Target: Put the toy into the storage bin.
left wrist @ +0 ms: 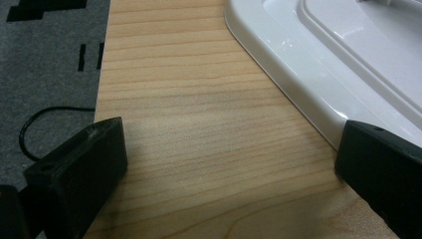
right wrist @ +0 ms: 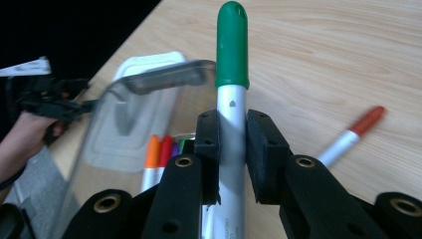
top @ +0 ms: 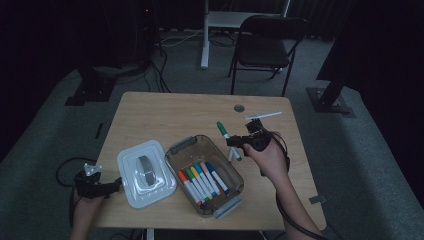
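Green-capped marker (right wrist: 232, 94) is pinched across its grey barrel by the jaws of the right gripper (top: 239, 140), held clear of the counter (top: 165, 112) just beyond the far right corner of the clear bin (top: 181, 167). The left gripper (top: 116, 183) rests near the counter's front edge, beside the white lid (top: 131, 159) that lies left of the bin; its jaws are spread, nothing between them.

Step in hand, as judged: carry the marker over the bin and lay it in with the others. To do it well: turn the barrel parallel to the row already inside, lower it into the free space right of that row, keep the cap clear of the bin's rim, and release only once the barrel lies low.

Count: five markers in the bin (orange, green, yellow, red, blue caps); one in the jaws; one red-capped marker (right wrist: 349, 138) loose on the counter right of the bin; one white stick (top: 263, 115) farther back; one bin, one lid.
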`<state>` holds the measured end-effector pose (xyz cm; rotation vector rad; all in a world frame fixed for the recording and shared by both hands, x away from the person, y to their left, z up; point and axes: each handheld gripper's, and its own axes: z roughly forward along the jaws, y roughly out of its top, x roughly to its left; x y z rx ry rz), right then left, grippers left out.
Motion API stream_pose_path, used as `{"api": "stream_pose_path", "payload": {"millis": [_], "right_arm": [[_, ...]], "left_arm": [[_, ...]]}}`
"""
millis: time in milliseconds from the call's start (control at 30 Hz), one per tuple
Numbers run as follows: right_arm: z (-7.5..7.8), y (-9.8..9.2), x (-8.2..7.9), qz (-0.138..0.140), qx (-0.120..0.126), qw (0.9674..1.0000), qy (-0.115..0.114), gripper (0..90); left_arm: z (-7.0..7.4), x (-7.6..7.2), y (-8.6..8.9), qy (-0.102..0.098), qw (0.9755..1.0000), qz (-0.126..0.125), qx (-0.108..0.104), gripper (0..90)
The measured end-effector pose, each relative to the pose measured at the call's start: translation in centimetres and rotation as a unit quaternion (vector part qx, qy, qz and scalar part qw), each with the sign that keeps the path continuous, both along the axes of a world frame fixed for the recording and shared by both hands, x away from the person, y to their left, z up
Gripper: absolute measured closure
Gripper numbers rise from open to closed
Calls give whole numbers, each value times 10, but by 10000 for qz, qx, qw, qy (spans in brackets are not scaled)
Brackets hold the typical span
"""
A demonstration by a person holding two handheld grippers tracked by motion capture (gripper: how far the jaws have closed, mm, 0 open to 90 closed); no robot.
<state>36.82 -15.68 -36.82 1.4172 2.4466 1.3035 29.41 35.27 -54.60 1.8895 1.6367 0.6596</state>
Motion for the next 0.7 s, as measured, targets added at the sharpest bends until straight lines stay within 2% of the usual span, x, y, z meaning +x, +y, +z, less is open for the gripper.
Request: {"api": "stream_pose_path", "payload": {"millis": [133, 300, 333, 467, 700], "right_arm": [[7, 16, -7, 237, 41, 9997, -48, 768], [7, 40, -14, 585, 36, 9983, 12, 768], [6, 44, -16, 630, 61, 9980, 17, 768], [-2, 67, -21, 947, -111, 9953, 192, 767], [-23, 101, -25, 1248, -351, 9905, 448, 768]], "left_arm": [[0, 0, 0, 8, 10000, 0, 0, 7], [0, 0, 0, 5, 10000, -2, 0, 6], [0, 0, 0, 8, 10000, -1, 0, 6], [0, 0, 0, 1, 10000, 7, -13, 7], [0, 0, 0, 7, 10000, -1, 1, 6]]}}
